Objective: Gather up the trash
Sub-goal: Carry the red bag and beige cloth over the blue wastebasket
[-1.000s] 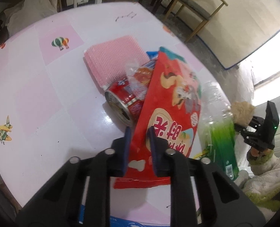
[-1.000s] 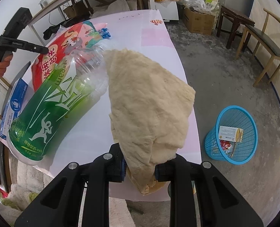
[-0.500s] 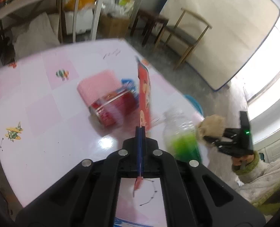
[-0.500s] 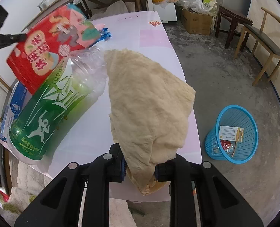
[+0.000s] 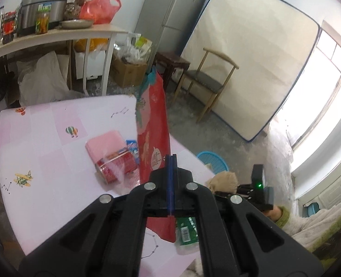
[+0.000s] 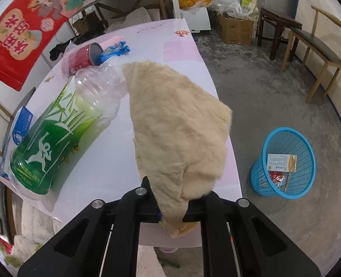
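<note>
My left gripper (image 5: 171, 161) is shut on a red snack bag (image 5: 155, 133) and holds it edge-on, lifted above the pink table (image 5: 43, 138); the bag also shows at the upper left of the right wrist view (image 6: 22, 30). My right gripper (image 6: 171, 210) is shut on a beige cloth (image 6: 177, 127) that drapes over the table edge. A green plastic bottle (image 6: 55, 133) lies beside the cloth. A red can (image 5: 115, 165), a pink pad (image 5: 103, 144) and a blue wrapper (image 6: 115, 50) lie on the table. A blue trash basket (image 6: 283, 161) stands on the floor to the right.
A blue-and-white packet (image 6: 20, 127) lies at the table's near left edge. A wooden chair (image 6: 318, 46), a dark stool (image 6: 278, 30) and a cardboard box (image 6: 235, 27) stand on the concrete floor. A cluttered shelf (image 5: 43, 32) and a fridge (image 5: 170, 16) stand behind the table.
My left gripper closed on the red snack bag and lifted it off the pile, up and away from the table. The can and blue wrapper are now uncovered. My right gripper and cloth stayed put.
</note>
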Tool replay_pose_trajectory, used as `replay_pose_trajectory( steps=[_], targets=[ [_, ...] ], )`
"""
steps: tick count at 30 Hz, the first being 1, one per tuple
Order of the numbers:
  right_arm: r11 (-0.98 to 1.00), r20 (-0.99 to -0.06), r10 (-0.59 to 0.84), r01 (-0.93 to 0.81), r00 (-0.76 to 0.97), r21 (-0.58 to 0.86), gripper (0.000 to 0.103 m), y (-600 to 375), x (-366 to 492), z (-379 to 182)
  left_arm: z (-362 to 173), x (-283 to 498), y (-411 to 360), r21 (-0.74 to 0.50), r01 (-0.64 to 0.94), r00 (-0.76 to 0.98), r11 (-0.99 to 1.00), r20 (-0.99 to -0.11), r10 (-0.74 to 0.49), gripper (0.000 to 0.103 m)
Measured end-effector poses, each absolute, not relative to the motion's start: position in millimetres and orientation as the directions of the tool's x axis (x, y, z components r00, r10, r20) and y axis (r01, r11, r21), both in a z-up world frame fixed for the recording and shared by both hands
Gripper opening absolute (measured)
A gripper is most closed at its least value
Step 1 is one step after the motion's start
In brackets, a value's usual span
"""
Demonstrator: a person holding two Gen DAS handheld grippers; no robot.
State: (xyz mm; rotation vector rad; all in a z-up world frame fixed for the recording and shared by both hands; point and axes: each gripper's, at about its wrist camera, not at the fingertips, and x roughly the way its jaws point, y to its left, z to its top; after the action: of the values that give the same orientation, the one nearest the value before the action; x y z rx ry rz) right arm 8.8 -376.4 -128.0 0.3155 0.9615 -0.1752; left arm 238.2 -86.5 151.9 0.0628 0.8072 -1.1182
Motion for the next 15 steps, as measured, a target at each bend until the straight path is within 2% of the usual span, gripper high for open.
replay_pose_trajectory(
  steps=[8, 15],
  targets=[
    [0.916, -0.811, 0.039, 0.304, 0.584, 0.264, 0.006, -387.3, 4.0, -127.2, 168.7, 217.8, -106.6, -0.363, 0.828, 0.174, 0.428, -0.558, -0.811, 0.000],
    [0.892, -0.774, 0.051, 0.320, 0.631, 0.319, 0.006, -408.0, -11.9, -116.4, 176.9, 200.8, -155.8, -0.377, 0.846, 0.131, 0.377, -0.538, -0.833, 0.000]
  ],
)
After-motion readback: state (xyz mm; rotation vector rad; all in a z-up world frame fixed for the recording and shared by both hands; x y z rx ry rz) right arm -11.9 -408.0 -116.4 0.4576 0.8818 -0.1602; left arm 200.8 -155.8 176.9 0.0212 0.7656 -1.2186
